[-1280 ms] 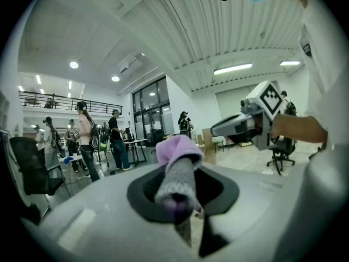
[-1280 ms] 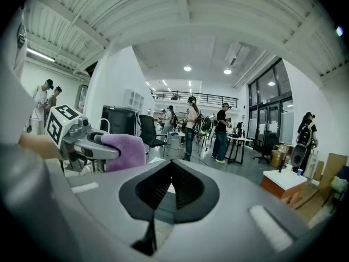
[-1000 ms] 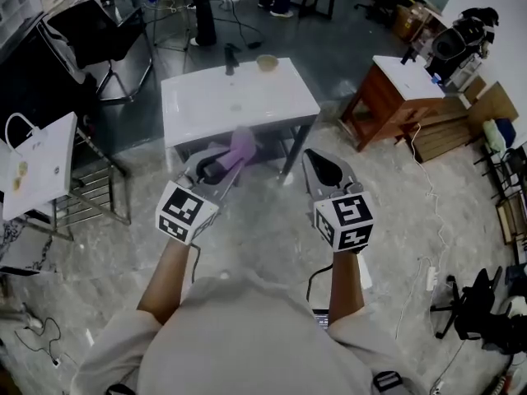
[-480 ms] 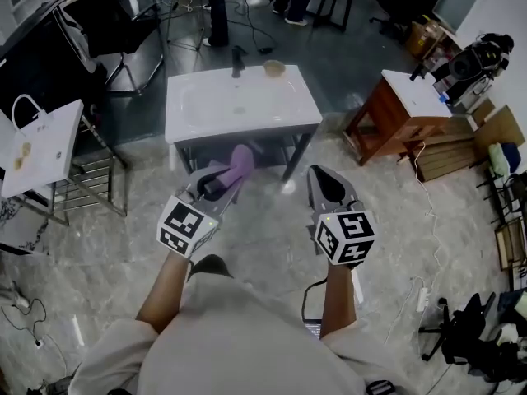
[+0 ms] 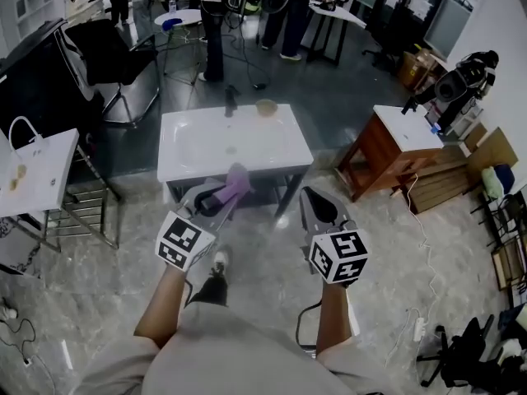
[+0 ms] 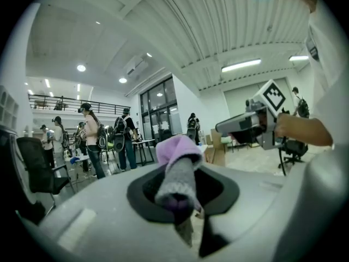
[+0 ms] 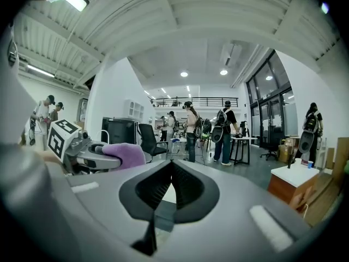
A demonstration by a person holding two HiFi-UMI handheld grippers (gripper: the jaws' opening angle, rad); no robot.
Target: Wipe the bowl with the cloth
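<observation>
A small tan bowl [image 5: 266,107] sits at the far edge of the white sink table [image 5: 198,151], well ahead of both grippers. My left gripper [image 5: 227,187] is shut on a folded purple cloth [image 5: 236,179], held in the air just short of the table's near edge. That cloth [image 6: 178,171] sticks up between the jaws in the left gripper view, and shows again as cloth [image 7: 124,154] at the left of the right gripper view. My right gripper [image 5: 319,206] is shut with nothing in it, to the right of the left one [image 7: 92,154].
A dark faucet [image 5: 230,101] stands at the table's back edge. A wooden cabinet [image 5: 394,151] is to the right, a black chair [image 5: 111,56] and a white bag [image 5: 33,171] to the left. Several people [image 5: 212,23] stand behind the table.
The person has walked forward and the view has tilted up; the table sits farther ahead in the frame. Both grippers keep their pose, the cloth still in the left one.
</observation>
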